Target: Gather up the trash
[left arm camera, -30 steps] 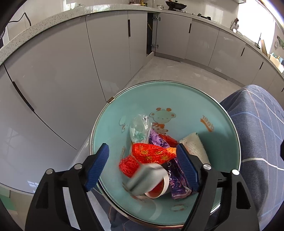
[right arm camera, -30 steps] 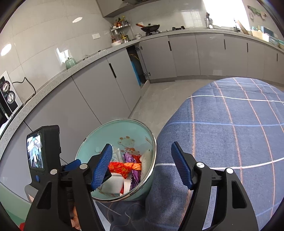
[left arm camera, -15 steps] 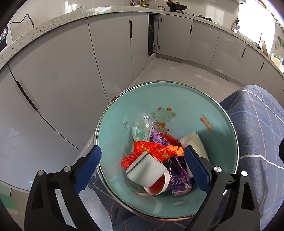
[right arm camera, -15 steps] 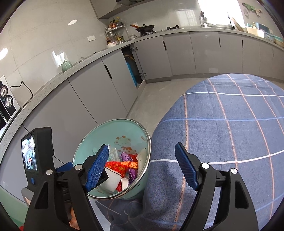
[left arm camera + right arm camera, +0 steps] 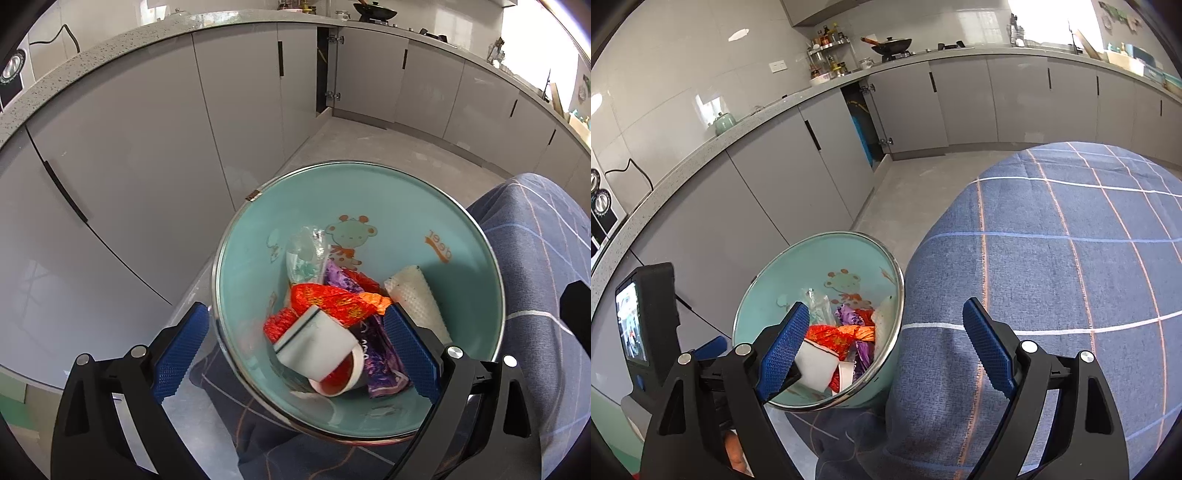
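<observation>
A paper cup point(image 5: 325, 354), white outside and red inside, lies on its side in a round teal enamel bin point(image 5: 369, 192) with a shiny metal rim and a cartoon deer printed on its inner wall. Around the cup sit a crinkled orange-red foil wrapper point(image 5: 332, 301), a glossy purple wrapper point(image 5: 380, 363), a clear crumpled plastic bag point(image 5: 304, 254) and a white mesh foam sleeve point(image 5: 415, 295). The bin stands on the floor against a table draped in blue checked cloth point(image 5: 1052, 258). The left gripper point(image 5: 295, 350) hangs over the bin, its blue ribbed pads spread wide with nothing clamped. The right gripper point(image 5: 886, 350) has just been opening and also grips nothing, one pad over the bin, the other over the cloth. Smooth grey cabinet doors point(image 5: 147, 147) under a speckled stone counter point(image 5: 110, 44) curve behind.
</observation>
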